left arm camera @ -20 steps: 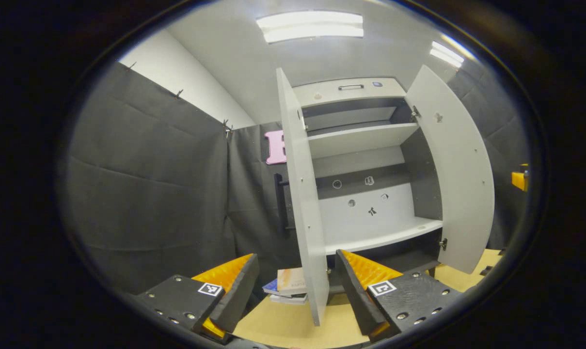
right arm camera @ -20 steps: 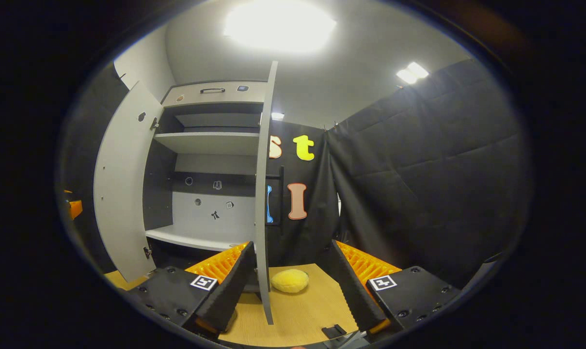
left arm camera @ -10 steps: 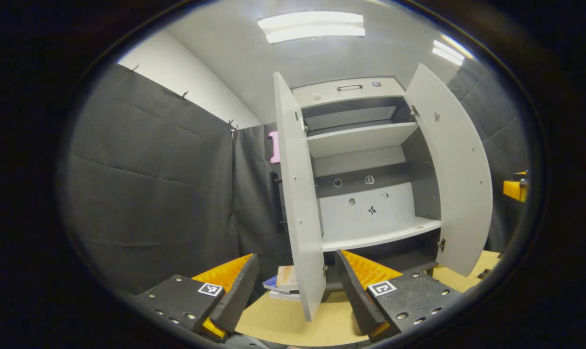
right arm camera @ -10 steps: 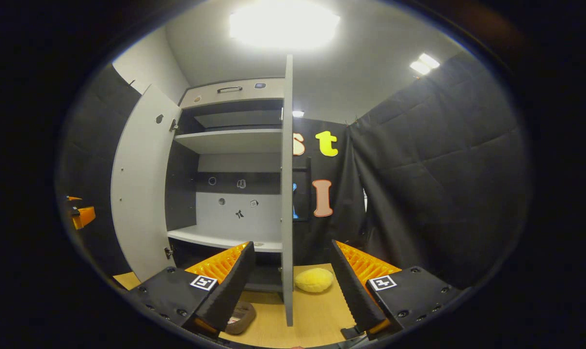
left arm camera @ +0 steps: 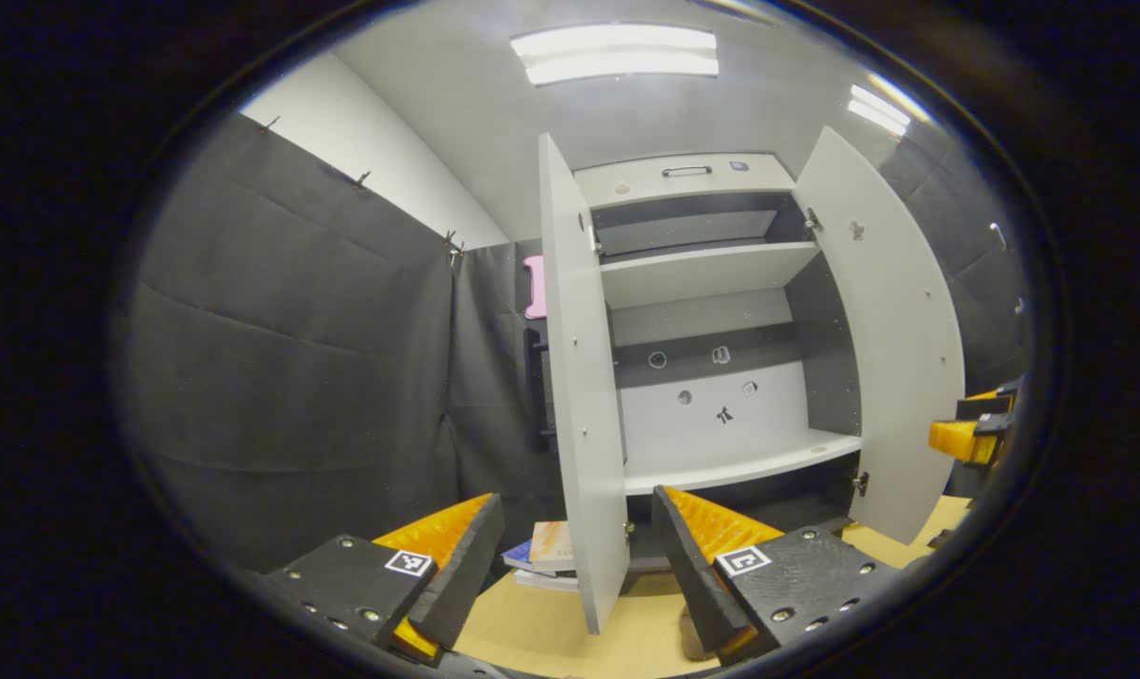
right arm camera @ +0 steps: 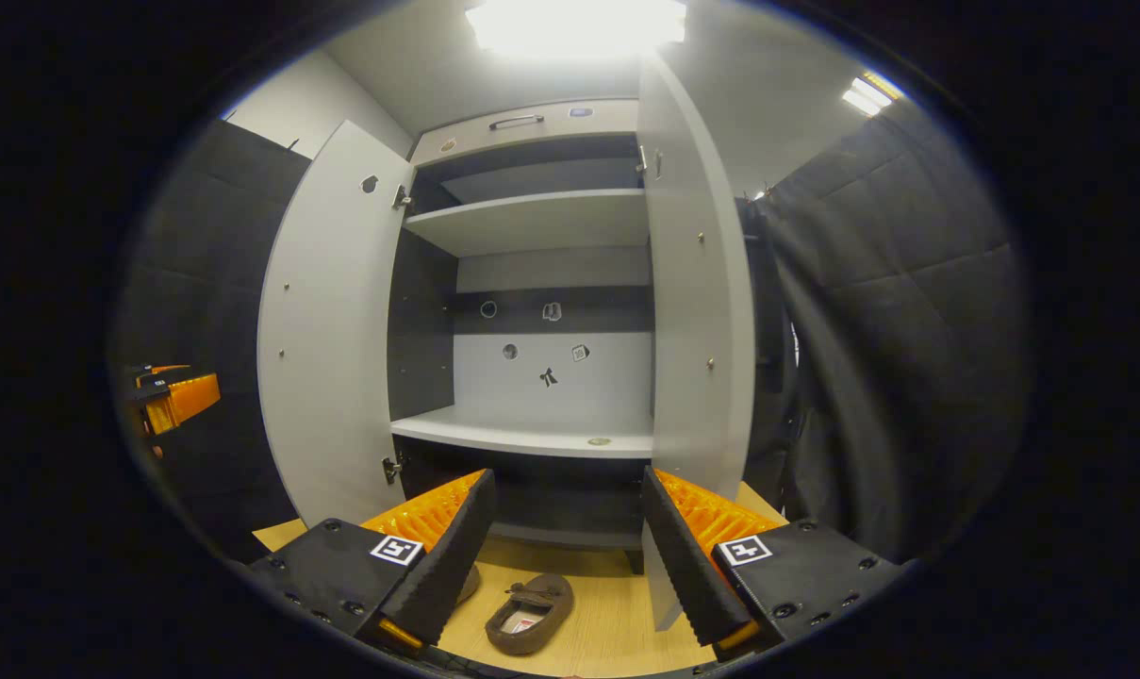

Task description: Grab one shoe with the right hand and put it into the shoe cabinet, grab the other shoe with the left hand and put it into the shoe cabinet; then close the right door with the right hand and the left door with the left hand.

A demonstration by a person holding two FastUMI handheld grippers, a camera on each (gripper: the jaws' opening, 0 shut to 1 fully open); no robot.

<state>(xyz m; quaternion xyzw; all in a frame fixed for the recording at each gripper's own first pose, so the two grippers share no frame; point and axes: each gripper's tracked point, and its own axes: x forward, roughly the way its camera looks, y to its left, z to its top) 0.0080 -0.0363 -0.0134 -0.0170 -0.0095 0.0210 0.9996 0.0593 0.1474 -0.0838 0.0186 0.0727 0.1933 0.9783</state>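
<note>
In the right gripper view, the right gripper (right arm camera: 562,556) hangs with its two fingers spread wide, nothing between them. Just past the fingers, at 6 o'clock in the view, a brown slipper-like shoe (right arm camera: 530,614) lies on the pale wooden floor (right arm camera: 607,613), its open mouth facing up with a light insole patch inside. A second shoe (right arm camera: 466,585) peeks out at 7 o'clock from it, mostly hidden behind the left finger. Neither shoe is touched by a gripper, and both lie in front of the shoe cabinet (right arm camera: 532,283), outside it.

In the left gripper view, the left gripper (left arm camera: 570,566) is likewise wide open and holds nothing. Between its fingers a small stack of books (left arm camera: 543,554) sits on the floor, beside the near edge of the left door (left arm camera: 579,396).

The cabinet is pale grey with dark inner sides. Both doors stand swung outward; the right door (right arm camera: 697,302) is at 1 o'clock in the right gripper view. The lower shelf (right arm camera: 532,436) carries a small round disc (right arm camera: 599,440); the upper shelf (right arm camera: 532,215) looks bare. A drawer front with a handle (right arm camera: 518,121) tops the cabinet. Black cloth walls (left arm camera: 296,358) surround the booth under bright ceiling lights (left arm camera: 617,52).
</note>
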